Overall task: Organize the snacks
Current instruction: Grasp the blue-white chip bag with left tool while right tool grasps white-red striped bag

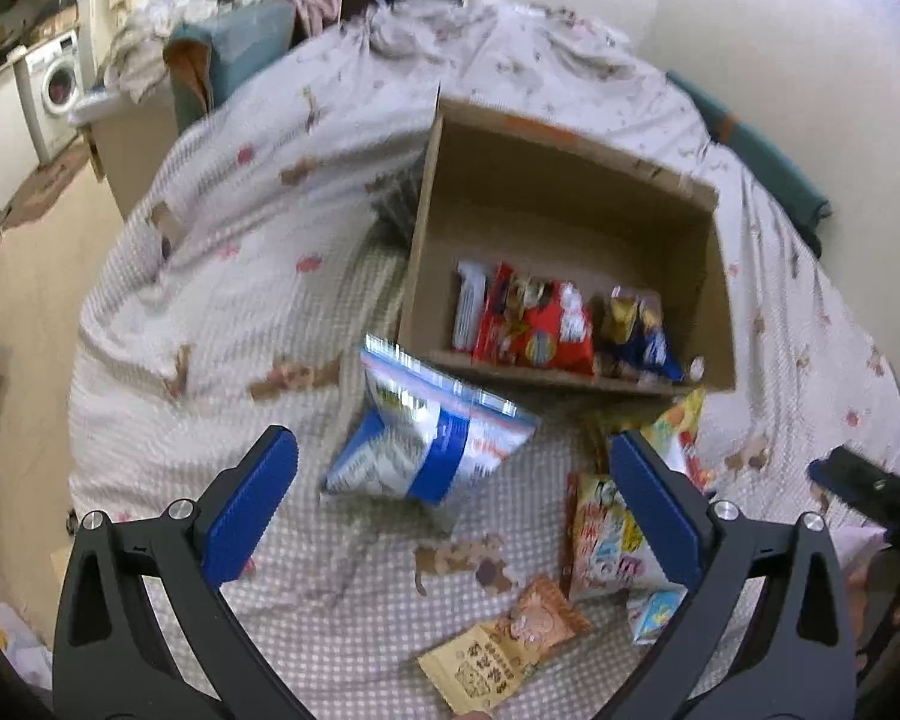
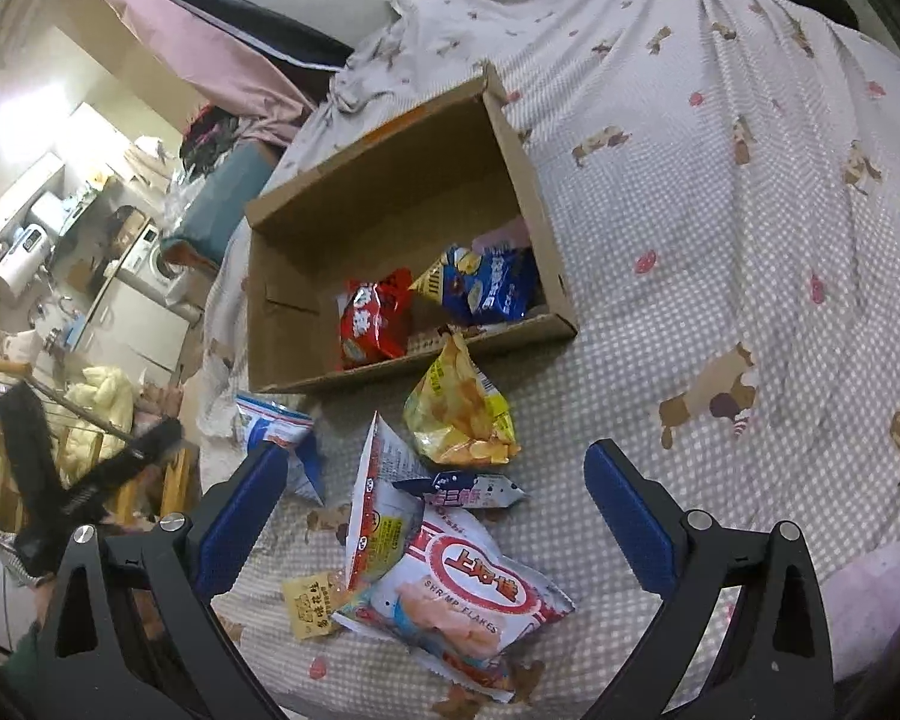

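Observation:
An open cardboard box (image 1: 432,192) (image 2: 510,138) lies on the bed and holds a red snack bag (image 1: 534,324) (image 2: 372,318), a blue bag (image 1: 636,324) (image 2: 486,282) and a white packet (image 1: 471,312). My left gripper (image 1: 450,498) is open and empty, just short of a blue-and-white bag (image 1: 432,450) (image 2: 276,426) lying in front of the box. My right gripper (image 2: 438,516) is open and empty above a white shrimp-flakes bag (image 2: 462,594). A yellow chip bag (image 2: 462,408) lies between it and the box.
More loose snacks lie on the checked bedspread (image 1: 222,276) (image 2: 720,240): a small tan packet (image 1: 504,654) (image 2: 312,603), a white-red bag (image 2: 384,510) (image 1: 606,546), a small dark-blue packet (image 2: 462,489). The bed's left edge drops to the floor; a kitchen area lies beyond.

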Demonstrator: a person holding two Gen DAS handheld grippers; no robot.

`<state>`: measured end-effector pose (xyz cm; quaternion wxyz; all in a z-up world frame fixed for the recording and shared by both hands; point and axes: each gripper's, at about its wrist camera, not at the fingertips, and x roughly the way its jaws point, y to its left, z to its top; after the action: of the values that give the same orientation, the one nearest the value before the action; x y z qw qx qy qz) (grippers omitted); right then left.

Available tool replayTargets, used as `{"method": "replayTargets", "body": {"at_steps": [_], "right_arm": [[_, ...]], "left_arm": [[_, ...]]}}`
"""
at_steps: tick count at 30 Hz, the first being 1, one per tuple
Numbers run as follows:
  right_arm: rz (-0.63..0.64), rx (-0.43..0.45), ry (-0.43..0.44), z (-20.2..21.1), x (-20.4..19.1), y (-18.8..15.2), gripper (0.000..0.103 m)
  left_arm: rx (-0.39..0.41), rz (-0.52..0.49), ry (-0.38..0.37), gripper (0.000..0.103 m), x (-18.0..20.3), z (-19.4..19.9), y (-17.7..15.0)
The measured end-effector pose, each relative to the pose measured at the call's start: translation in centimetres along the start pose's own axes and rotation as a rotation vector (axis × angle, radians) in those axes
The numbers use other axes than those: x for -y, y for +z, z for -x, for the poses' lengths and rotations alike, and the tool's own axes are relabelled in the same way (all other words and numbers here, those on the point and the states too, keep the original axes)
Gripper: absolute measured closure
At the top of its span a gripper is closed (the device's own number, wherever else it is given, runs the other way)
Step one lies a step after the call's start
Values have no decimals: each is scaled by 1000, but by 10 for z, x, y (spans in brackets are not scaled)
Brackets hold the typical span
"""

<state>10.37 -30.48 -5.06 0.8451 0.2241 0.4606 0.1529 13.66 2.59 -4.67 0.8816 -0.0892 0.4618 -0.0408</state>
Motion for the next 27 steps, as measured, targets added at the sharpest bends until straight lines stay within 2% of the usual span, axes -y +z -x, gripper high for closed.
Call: {"method": "replayTargets", "body": {"at_steps": [5,7,11,14,16,20,21,22,23,26,27], "right_arm": [[-57,-15,4,-1,16,1,1],[-83,-35,10,-5,22,1,1],[-93,-61,8,-12,25,0,2],[-91,-70,-4,-15,27,-1,2],[-100,-96,9,-20,29,-2,2],[-73,-160,30,-33,21,-7,2],[-45,-166,20,-35,15,-8,2],[-16,-167,7,-37,8,-9,2],[12,-172,4,-39,1,-10,2],[67,-236,80,-51,-20,-17,3],[79,-258,105,-55,-26,-19,6]], "left_arm": [[-144,3,-11,0,9,-37,-12],[-170,-6,13,0,13,-47,-18],[-159,-86,120,0,21,-74,-16],[-202,-180,233,0,20,-101,-18],[-230,-177,243,0,14,-111,-19],[-215,-170,246,2,9,-116,-15],[-222,-171,238,8,9,-118,-14],[-239,-171,222,24,9,-120,-14],[-250,-171,215,35,9,-123,-15],[-258,-175,210,46,6,-123,-17],[-256,-176,214,49,6,-122,-17]]}}
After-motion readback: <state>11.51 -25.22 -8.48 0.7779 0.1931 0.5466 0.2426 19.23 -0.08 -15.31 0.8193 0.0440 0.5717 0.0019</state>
